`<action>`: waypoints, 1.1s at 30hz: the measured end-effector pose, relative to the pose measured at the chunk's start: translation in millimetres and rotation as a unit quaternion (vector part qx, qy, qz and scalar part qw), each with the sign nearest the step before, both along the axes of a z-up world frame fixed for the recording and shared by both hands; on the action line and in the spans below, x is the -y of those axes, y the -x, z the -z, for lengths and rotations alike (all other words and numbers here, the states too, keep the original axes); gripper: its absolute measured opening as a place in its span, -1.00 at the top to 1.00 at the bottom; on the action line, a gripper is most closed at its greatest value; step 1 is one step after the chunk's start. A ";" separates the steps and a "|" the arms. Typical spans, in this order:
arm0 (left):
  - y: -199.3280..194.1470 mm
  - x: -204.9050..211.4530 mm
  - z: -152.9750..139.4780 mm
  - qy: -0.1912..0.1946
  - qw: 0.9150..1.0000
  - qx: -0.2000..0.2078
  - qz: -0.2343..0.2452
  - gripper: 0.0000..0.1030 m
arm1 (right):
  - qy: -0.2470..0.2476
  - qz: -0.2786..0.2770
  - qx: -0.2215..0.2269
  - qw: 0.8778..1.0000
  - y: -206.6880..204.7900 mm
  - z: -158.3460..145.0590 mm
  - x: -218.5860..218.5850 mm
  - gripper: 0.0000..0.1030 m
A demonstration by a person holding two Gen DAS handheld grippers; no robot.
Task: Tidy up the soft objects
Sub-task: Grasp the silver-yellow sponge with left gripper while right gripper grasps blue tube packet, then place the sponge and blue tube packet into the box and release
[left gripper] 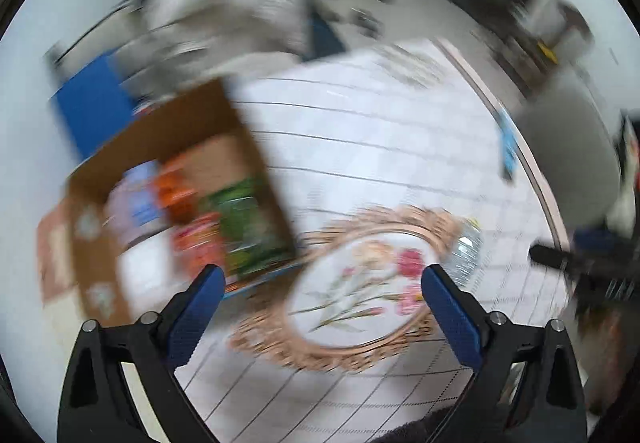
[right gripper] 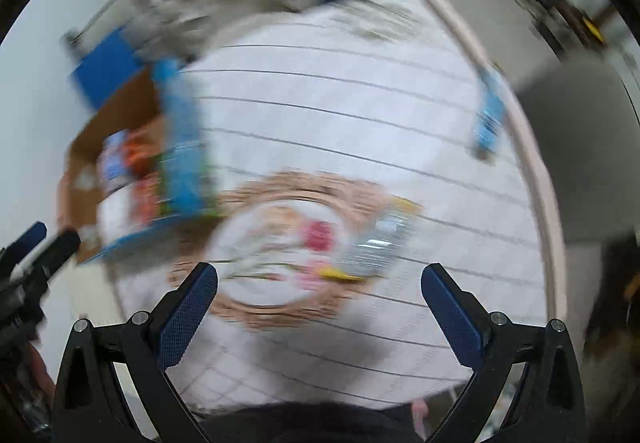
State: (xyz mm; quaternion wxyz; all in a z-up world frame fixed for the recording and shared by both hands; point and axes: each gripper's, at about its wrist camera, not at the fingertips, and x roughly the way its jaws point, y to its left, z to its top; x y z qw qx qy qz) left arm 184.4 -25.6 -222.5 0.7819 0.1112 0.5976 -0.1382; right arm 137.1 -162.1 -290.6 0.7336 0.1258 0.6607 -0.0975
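Tablecloth (left gripper: 360, 131) bears doily (left gripper: 360, 283) between left claw (left gripper: 320, 279) fingers.

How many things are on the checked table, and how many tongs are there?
Cardboard box of blurry colourful packets: 1
Round flowered mat: 1
Clear plastic bottle: 1
Small blue thing by the table edge: 1
Tongs, both open and empty: 2, left tongs and right tongs
Total: 6

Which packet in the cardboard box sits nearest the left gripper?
The green packet, at the cardboard box's near corner by the left gripper; the orange and blue ones lie farther back.
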 end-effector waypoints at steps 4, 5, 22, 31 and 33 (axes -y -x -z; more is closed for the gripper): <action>-4.1 80.6 62.9 -0.018 0.993 -0.071 0.092 -0.74 | -0.008 0.049 -0.027 0.998 5.0 23.6 80.2 -1.00; -4.1 99.1 80.2 -0.023 0.989 -0.093 0.110 -0.74 | -0.011 0.057 -0.032 0.998 3.3 29.2 98.8 -1.00; -0.8 192.2 204.8 -0.102 0.963 -0.223 0.113 0.07 | -0.032 0.098 -0.089 0.991 -129.6 140.0 245.3 -0.82; -18.2 157.7 168.7 -0.052 0.980 -0.190 0.022 0.10 | 0.016 0.043 -0.142 0.989 -171.9 167.3 212.3 0.60; -21.8 144.6 148.1 -0.033 0.984 -0.173 0.007 0.10 | 0.003 0.014 -0.137 0.990 -170.1 157.8 188.2 0.67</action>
